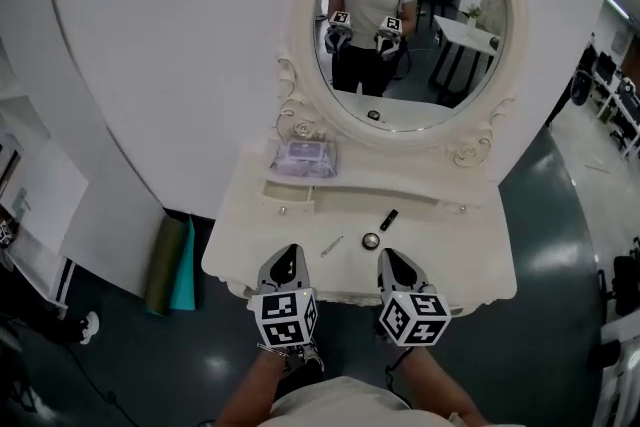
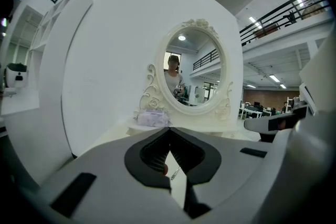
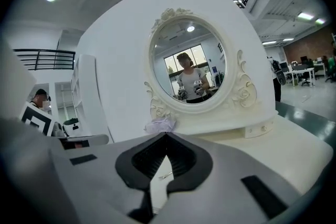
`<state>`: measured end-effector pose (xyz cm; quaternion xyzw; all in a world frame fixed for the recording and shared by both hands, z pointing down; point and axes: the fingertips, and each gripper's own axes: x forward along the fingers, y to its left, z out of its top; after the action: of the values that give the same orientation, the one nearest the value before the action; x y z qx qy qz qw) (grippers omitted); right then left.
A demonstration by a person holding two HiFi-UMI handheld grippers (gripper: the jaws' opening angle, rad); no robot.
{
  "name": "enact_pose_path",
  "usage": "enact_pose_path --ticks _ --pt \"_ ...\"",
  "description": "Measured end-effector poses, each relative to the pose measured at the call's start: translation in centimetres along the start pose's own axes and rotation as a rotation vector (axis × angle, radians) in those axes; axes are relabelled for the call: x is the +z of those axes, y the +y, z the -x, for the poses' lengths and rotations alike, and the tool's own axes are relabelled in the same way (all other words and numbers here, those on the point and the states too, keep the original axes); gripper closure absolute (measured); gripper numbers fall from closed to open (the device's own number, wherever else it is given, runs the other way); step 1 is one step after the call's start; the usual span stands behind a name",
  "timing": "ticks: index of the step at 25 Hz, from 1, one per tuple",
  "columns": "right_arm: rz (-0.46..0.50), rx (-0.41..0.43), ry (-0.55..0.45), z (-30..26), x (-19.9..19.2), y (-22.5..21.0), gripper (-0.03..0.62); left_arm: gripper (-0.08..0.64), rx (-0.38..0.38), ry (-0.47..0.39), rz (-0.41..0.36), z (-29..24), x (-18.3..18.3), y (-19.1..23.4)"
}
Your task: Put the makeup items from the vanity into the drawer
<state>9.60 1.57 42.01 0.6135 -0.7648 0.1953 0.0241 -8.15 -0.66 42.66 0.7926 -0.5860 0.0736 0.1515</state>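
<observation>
hovering shut and empty at the worktop's front edge, the left claw has the thin stick slanting just ahead-right of it, right claw shut too.

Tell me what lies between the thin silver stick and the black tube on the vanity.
A small round pot, as the head view shows.

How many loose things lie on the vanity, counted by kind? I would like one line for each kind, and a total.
pack of wipes: 1
small dark tube: 1
small round case: 1
thin pale stick: 1
Total: 4
</observation>
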Motion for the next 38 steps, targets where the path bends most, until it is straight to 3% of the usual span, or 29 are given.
enact_pose_path --ticks 10,16,20,29,38 --pt "0.001 -0.035 -0.006 -8.3 2.1 0.9 0.575 0.555 -0.037 0.025 -0.002 -7.9 1.9 4.9" --pt "-0.033 -0.097 0.056 -10.1 0.5 -1.8 0.574 0.555 -0.057 0.086 -0.001 -11.2 0.5 4.9" --pt "-0.040 -0.087 0.076 -11.9 0.4 -3.0 0.575 0.555 -0.041 0.120 0.013 -12.9 -0.6 4.9" --pt "-0.023 -0.044 0.085 -15.1 2.3 -4.6 0.575 0.555 -0.001 0.133 0.007 -15.2 -0.3 4.7" --pt "-0.025 -0.044 0.190 -14.6 -1.8 -5.9 0.575 0.555 -0.025 0.217 0.044 -14.8 -4.8 4.5"
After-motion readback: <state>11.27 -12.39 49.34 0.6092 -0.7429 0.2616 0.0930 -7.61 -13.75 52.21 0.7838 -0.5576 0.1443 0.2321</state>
